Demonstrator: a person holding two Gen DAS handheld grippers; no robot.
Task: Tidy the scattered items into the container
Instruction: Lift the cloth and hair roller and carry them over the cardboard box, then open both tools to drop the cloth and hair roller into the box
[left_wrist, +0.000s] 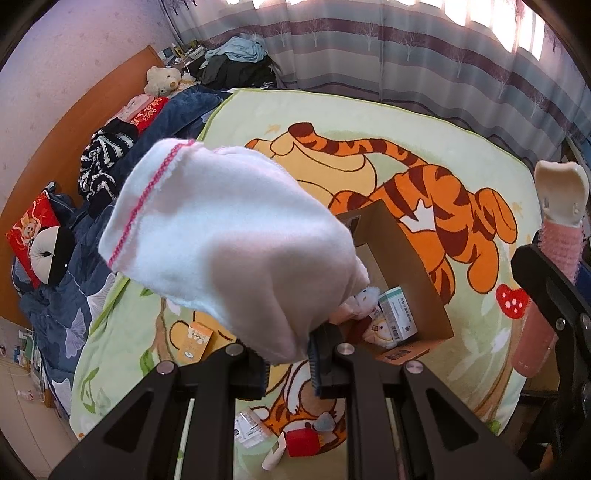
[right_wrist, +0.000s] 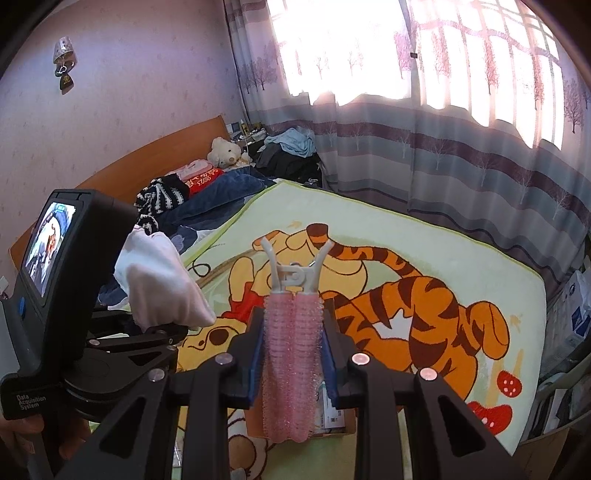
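Left tongs (left_wrist: 291, 363) grip a white cloth (left_wrist: 229, 236) directly above the cardboard box (left_wrist: 406, 258), apparently nearer than the right tongs (right_wrist: 291, 354), which clamp an upright pink hair roller (right_wrist: 290, 354).

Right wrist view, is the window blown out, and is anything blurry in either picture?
Right wrist view: yes, the window is glared white above the curtain; the pink hair roller clip stays sharp. Left wrist view: the white cloth looks soft up close; fisheye bends the bed blanket.
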